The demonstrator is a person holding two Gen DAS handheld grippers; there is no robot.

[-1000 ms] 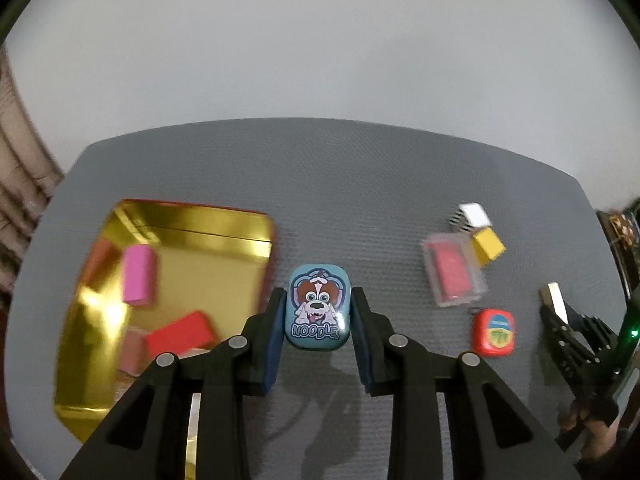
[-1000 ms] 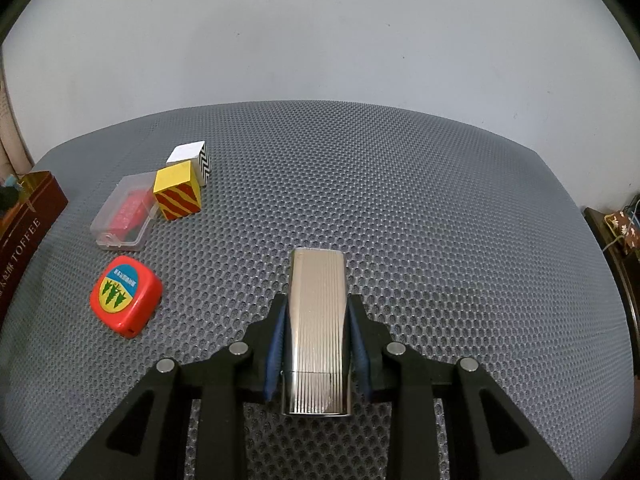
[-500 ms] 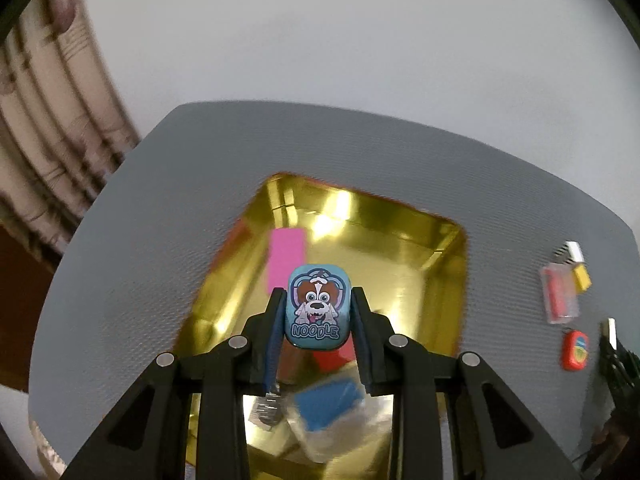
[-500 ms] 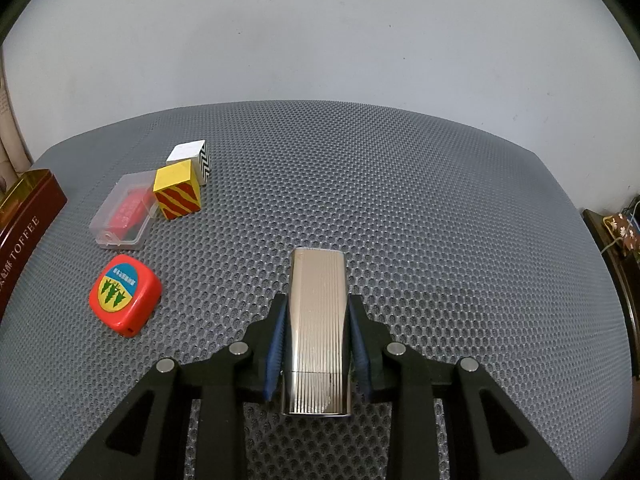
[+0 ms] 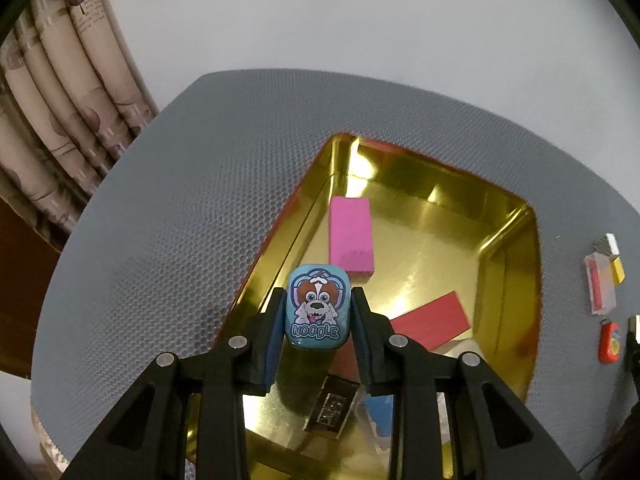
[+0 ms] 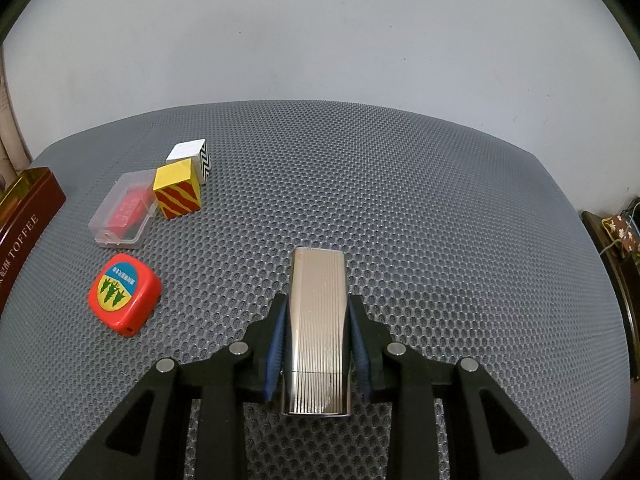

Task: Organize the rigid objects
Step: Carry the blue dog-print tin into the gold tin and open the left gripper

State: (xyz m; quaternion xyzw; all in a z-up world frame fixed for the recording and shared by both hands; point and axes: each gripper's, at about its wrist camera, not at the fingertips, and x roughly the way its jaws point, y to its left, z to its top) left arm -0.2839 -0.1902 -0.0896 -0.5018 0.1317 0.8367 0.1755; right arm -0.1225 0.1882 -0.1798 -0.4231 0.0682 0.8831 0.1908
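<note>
Now the left gripper (image 5: 319,316) clamps the blue dog-printed tin (image 5: 318,307) above the near-left part of the gold tray (image 5: 516,280), just short of the pink block (image 5: 350,234); lower it onto bare gold before letting go, clear of the red block (image 5: 430,320). Rightward, the right gripper (image 6: 319,334) pinches the ribbed metal lighter (image 6: 318,332) over the grey mat (image 6: 440,200), best kept steady until the tray frees up.

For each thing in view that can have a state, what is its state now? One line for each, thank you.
Left tongs: shut on the dog tin, above the gold tray.
Right tongs: shut on the ribbed metal case.
Gold tray: open, holding blocks.
Clear plastic box: lid shut, lying flat.
Red tape measure: lying flat on the mat.
</note>
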